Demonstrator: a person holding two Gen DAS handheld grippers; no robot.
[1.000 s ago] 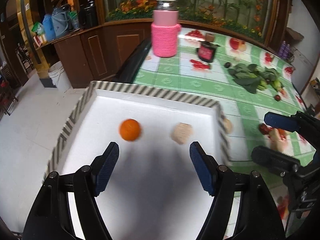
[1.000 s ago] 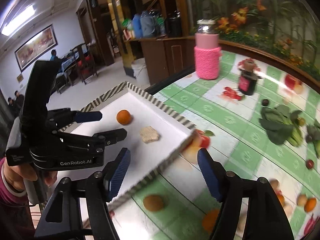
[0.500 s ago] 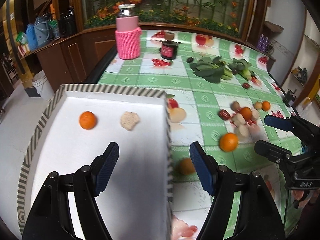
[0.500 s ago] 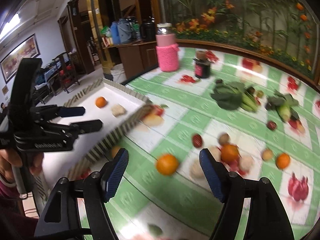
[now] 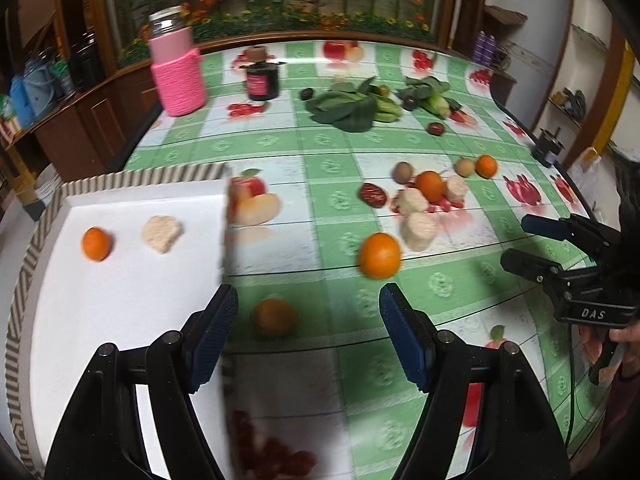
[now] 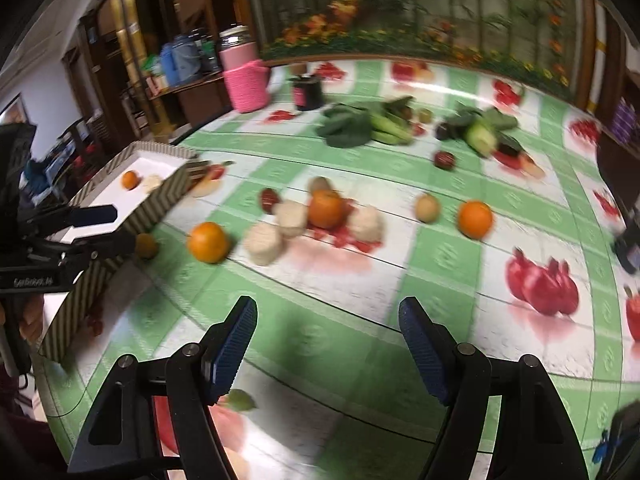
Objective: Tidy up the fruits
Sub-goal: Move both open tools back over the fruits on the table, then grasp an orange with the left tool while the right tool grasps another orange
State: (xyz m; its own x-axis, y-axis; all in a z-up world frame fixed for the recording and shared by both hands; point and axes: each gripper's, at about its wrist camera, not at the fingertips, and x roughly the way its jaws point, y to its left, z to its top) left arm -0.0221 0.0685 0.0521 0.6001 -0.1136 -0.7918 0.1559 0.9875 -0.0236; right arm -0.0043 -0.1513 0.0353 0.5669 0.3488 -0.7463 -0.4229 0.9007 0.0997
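Orange round fruit (image 5: 96, 243) inside the white striped-rim tray (image 5: 120, 300) shows clearly only from the left wrist; both the left hand-held gripper (image 5: 308, 338) and the right hand-held gripper (image 6: 327, 346) are spread wide, empty.

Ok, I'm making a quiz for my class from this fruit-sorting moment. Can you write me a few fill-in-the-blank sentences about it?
1. The striped box holds a pale heart-shaped piece and one small ____.
2. The jar at the far end of the table wears a knitted sleeve coloured ____.
3. The left tongs and the right tongs are both ____ and hold nothing.

Missing words: orange; pink; open
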